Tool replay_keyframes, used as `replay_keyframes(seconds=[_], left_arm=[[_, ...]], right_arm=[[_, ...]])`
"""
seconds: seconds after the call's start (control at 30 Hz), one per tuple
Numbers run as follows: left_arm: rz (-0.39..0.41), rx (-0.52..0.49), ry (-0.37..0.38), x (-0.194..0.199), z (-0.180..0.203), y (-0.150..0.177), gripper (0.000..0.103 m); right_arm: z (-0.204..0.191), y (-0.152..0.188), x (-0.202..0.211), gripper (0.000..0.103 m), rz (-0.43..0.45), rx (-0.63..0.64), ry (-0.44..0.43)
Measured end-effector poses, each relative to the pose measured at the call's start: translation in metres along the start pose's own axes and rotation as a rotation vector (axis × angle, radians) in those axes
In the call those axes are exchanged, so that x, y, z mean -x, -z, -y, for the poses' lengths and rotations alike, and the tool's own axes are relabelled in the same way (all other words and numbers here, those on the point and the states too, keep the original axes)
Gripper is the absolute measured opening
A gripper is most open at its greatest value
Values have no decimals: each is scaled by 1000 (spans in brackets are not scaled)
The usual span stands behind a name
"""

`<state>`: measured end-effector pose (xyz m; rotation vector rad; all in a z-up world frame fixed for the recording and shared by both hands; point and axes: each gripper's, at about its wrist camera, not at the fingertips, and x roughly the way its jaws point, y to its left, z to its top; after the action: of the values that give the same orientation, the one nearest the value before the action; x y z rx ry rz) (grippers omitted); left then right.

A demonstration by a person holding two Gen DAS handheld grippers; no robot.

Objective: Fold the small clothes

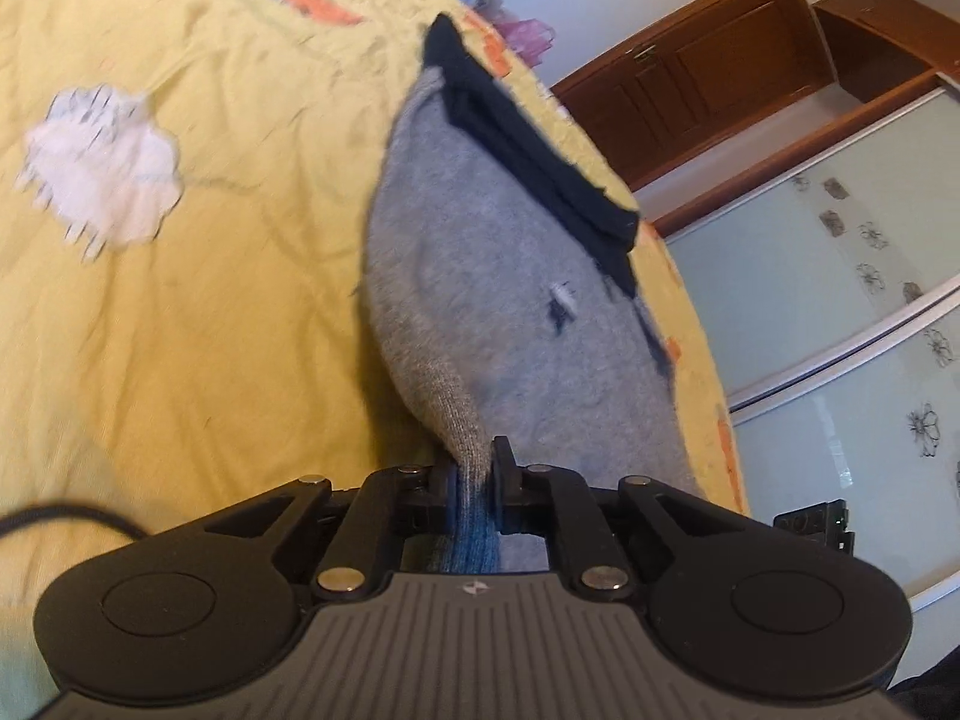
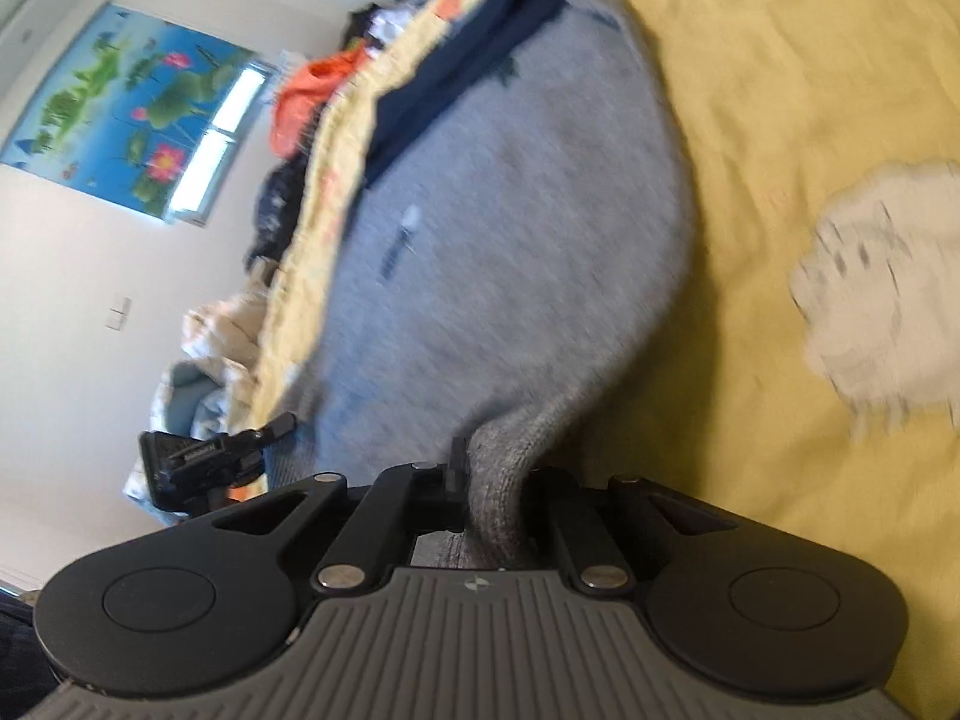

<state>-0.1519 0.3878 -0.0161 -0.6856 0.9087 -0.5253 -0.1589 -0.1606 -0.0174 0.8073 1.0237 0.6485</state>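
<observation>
A small grey knitted garment (image 1: 480, 294) with a navy band (image 1: 540, 180) along its far edge is stretched over the yellow bedspread (image 1: 210, 300). My left gripper (image 1: 474, 468) is shut on its ribbed grey hem, with blue fabric bunched behind the fingers. In the right wrist view the same grey garment (image 2: 510, 210) spreads ahead, its navy band (image 2: 456, 60) at the far side. My right gripper (image 2: 492, 480) is shut on another part of the ribbed hem. Each gripper shows at the edge of the other's view: the right gripper (image 1: 816, 525) and the left gripper (image 2: 204, 462).
The bedspread carries a white sheep patch (image 1: 102, 174) (image 2: 882, 294) and orange carrot patches (image 1: 318, 3). Loose clothes (image 2: 312, 90) are piled at the bed's far edge. A wooden wardrobe with glass sliding doors (image 1: 840, 240) and a lotus wall poster (image 2: 126, 102) stand beyond.
</observation>
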Motion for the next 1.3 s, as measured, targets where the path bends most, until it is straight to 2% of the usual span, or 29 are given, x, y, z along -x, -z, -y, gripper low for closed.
replay_keyframes(seconds=[0.17, 0.37, 0.47, 0.53, 0.63, 0.73, 0.87, 0.97, 1.0, 1.03, 1.07, 1.1, 1.13, 1.2, 1.3], left_arm=[[105, -24, 66, 0, 12, -46, 10], [254, -40, 111, -26, 30, -139, 10], [263, -80, 73, -51, 39, -179, 10], [213, -119, 62, -67, 43, -186, 10], [211, -376, -141, -77, 69, -158, 13], [222, -633, -312, -80, 90, -106, 14], [238, -974, -430, -72, 113, -31, 14], [247, -1254, -499, -67, 129, 23, 18], [224, -1350, -513, -67, 132, 38, 34], [193, -1436, -529, -68, 133, 51, 61], [161, -1526, -538, -70, 134, 65, 76], [139, -1612, -541, -72, 133, 76, 97], [127, -1692, -545, -74, 130, 85, 101], [119, -1829, -552, -79, 127, 99, 101], [132, -1958, -610, -96, 118, 105, 101]], right_arm=[[-19, -55, 7, 14, 144, 80, -36], [-25, -169, -7, 14, 301, 118, -48], [-15, -219, -30, 14, 300, 72, -56], [-8, -228, -45, 14, 273, 60, -37], [-4, -218, -57, 14, 226, 102, -13], [9, -208, -60, 14, 204, 90, 12], [20, -200, -56, 14, 211, 41, 3], [12, -196, -54, 14, 205, 63, -14], [9, -195, -53, 14, 201, 71, -19], [7, -195, -53, 14, 197, 76, -26], [4, -194, -53, 14, 195, 80, -31], [3, -193, -51, 14, 193, 83, -34], [1, -192, -51, 15, 191, 83, -37], [-2, -189, -52, 15, 189, 79, -45], [-7, -182, -54, 15, 180, 81, -51]])
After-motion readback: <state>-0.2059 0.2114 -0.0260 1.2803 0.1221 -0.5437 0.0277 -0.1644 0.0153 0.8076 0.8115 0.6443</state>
